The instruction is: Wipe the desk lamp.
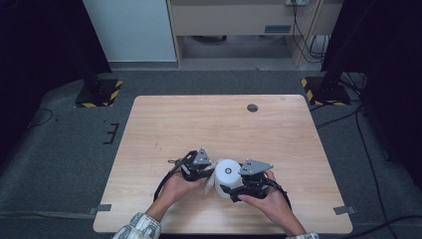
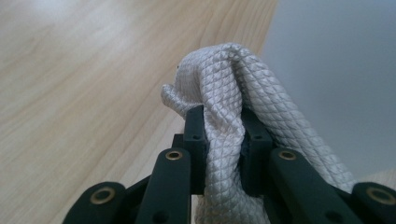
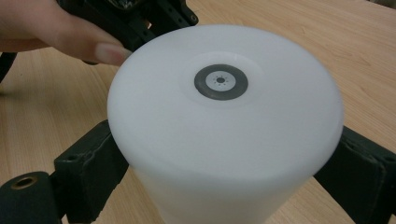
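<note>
a quilted white cloth (image 2: 233, 121) is pinched between the closed jaws of the left gripper (image 2: 223, 140), its folds bunched above the pads and draped down past them. in the high view the cloth (image 1: 209, 181) is seen pressed against the left flank of a white cylindrical container (image 1: 227, 177), apparently so that its side can be wiped. the container (image 3: 224, 126) is clamped from both sides by the wide-set jaws of the right gripper (image 3: 224, 172), evidently to keep it steady against the push of the cloth; it is held upright, with its flat top and a small grey-ringed disc (image 3: 221, 81) turned up. the left gripper (image 1: 196, 167) and the right gripper (image 1: 249, 181) are brought close together at the near middle of the wooden table (image 1: 219, 124). a fingertip (image 3: 109, 52) of the person's left hand is seen just beside the container's rim. whether the container's base rests on the table cannot be told.
</note>
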### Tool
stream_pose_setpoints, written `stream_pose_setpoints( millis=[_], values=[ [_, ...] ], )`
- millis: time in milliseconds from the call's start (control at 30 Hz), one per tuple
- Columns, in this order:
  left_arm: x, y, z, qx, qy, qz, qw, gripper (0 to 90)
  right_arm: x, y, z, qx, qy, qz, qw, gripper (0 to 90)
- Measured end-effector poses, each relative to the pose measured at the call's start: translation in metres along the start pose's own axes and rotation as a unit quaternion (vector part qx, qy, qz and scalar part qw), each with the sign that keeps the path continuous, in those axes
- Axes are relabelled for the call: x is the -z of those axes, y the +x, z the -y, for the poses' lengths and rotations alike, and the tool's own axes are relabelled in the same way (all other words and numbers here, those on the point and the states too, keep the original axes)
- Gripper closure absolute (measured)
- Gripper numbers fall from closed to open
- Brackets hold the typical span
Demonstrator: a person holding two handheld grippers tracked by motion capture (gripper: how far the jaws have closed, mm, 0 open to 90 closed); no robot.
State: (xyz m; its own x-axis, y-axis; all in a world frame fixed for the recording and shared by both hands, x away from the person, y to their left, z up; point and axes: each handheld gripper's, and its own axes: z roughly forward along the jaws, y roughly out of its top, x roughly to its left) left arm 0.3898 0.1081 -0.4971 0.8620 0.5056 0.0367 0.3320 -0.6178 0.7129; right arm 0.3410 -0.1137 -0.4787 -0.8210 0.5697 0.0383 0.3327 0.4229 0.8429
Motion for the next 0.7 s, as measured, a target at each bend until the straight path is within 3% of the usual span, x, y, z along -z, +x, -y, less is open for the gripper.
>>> stream_pose_setpoints(
  millis=[133,333,433,533,700],
  values=[
    [0.003,0.001,-0.001,0.003,-0.005,0.002,1.0000,75.9,0.000,-0.001,0.000,0.001,0.000,-0.002,1.0000,8.9],
    [0.031,0.002,-0.014,0.010,-0.061,0.005,0.9981,75.9,-0.001,-0.001,0.000,0.000,0.001,-0.002,1.0000,8.9],
    [0.040,0.002,-0.021,0.007,-0.076,0.001,0.9971,75.8,-0.001,0.000,0.000,0.000,0.002,-0.001,1.0000,9.0],
    [0.033,0.004,-0.025,0.012,-0.075,0.000,0.9971,75.8,-0.001,-0.001,0.000,0.002,0.003,0.000,1.0000,8.9],
    [0.011,0.006,-0.017,0.015,-0.042,0.007,0.9990,76.0,-0.001,-0.001,0.000,0.001,0.003,0.001,1.0000,8.9]
  ],
)
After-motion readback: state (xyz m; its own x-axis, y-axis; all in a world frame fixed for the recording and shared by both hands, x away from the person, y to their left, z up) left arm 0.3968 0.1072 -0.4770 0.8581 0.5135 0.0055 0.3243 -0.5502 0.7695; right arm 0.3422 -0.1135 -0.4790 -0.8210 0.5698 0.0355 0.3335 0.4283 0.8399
